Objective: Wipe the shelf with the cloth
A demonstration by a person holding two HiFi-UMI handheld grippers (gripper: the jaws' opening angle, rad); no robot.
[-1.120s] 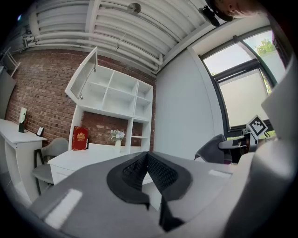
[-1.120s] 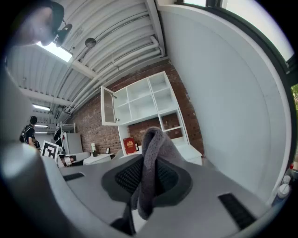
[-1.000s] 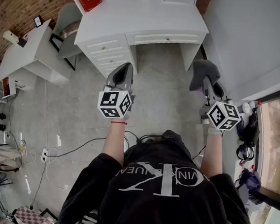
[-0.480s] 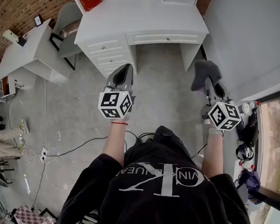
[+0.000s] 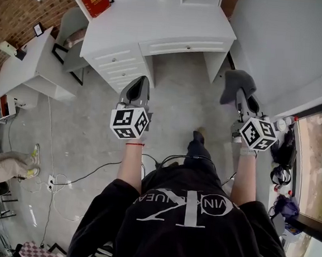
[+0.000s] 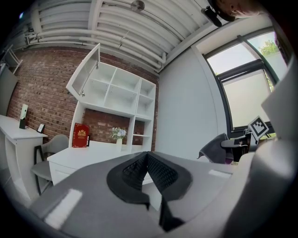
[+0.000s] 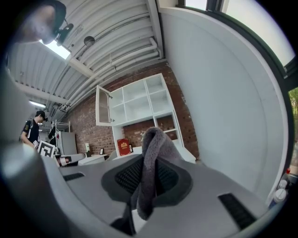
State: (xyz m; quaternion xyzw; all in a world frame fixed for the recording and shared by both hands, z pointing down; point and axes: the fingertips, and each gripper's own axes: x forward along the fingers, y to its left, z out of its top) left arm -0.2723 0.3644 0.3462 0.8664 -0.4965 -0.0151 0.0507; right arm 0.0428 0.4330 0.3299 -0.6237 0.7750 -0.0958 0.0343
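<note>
**Right tool** (image 5: 240,97): narrow, clamped on the grey cloth (image 7: 150,148). I carry the cloth level, to the right of the white desk (image 5: 159,18) and well apart from the shelf unit (image 7: 135,100) at the desk's far side. The cloth is pinched at a fold, with a loop rising above the jaws and a tail hanging below. I judge it light, soft and limp, not fragile. It will drape and bunch, so the best hold is a gathered fold, leaving a loose pad ahead to press on the boards.

**Left tool** (image 6: 148,162): level at the left, jaws closed together, empty.
</note>
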